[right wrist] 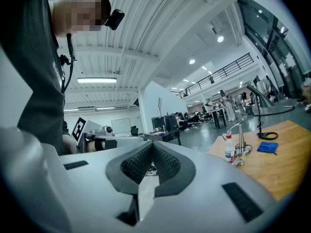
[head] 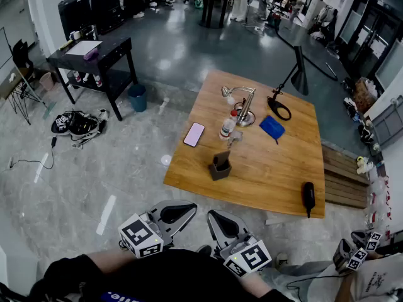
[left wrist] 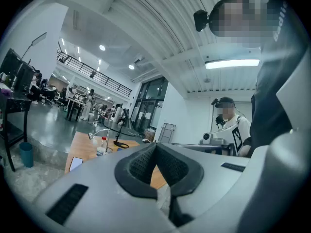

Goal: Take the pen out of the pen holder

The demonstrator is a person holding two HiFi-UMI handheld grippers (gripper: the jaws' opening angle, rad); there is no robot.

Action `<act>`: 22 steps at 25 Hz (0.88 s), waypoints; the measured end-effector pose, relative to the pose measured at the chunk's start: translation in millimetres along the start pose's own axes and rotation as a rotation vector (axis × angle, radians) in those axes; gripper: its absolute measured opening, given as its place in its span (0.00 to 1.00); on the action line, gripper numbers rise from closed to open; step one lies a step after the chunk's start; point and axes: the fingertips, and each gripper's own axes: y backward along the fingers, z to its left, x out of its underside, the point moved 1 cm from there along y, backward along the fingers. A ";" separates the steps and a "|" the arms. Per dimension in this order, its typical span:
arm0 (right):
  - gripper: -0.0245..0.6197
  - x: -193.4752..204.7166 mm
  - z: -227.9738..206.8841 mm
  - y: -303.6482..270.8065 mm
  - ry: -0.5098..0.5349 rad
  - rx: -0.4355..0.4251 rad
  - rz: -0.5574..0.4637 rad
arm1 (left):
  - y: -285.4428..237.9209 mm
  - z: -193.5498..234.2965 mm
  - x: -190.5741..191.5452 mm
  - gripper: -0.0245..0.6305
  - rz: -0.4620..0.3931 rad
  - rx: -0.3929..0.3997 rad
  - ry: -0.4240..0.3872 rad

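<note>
1. The left tool [head: 178, 211] is closed. In the left gripper view its ribbed pads [left wrist: 138, 165] meet at the tip with nothing between them.
2. The right tool [head: 220, 221] is closed too. Its pads [right wrist: 138, 165] press together at the tip and grip nothing.
3. The person holds both tools low and side by side, close to the body. They are over the floor, well short of the table [head: 271, 168].
4. The pen holder [head: 220, 167] is dark and stands upright on the table, near the edge closest to the tools and well apart from both. A dark shape stands up out of it, too small for me to say whether it is the pen.
5. Past the holder, a pink phone [head: 194, 134] lies flat to the left. A bottle [head: 228, 126] stands just beside a chrome gooseneck stand [head: 244, 109].
6. Right of those lies a flat blue thing [head: 272, 128], and behind it stands a black lamp [head: 300, 77].
7. A small black object [head: 308, 195] lies near the table's front right corner.
8. At the lower right, a second person [head: 378, 282] holds another marked tool [head: 351, 255].
</note>
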 end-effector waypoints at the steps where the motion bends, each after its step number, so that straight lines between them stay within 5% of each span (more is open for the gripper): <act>1: 0.05 -0.7 -1.1 -0.2 0.002 -0.001 0.001 | -1.2 0.7 -0.3 0.05 -0.001 -0.005 0.003; 22: 0.05 -5.6 -24.2 2.7 0.031 -0.092 -0.015 | -31.2 2.1 1.9 0.05 0.000 -0.090 -0.038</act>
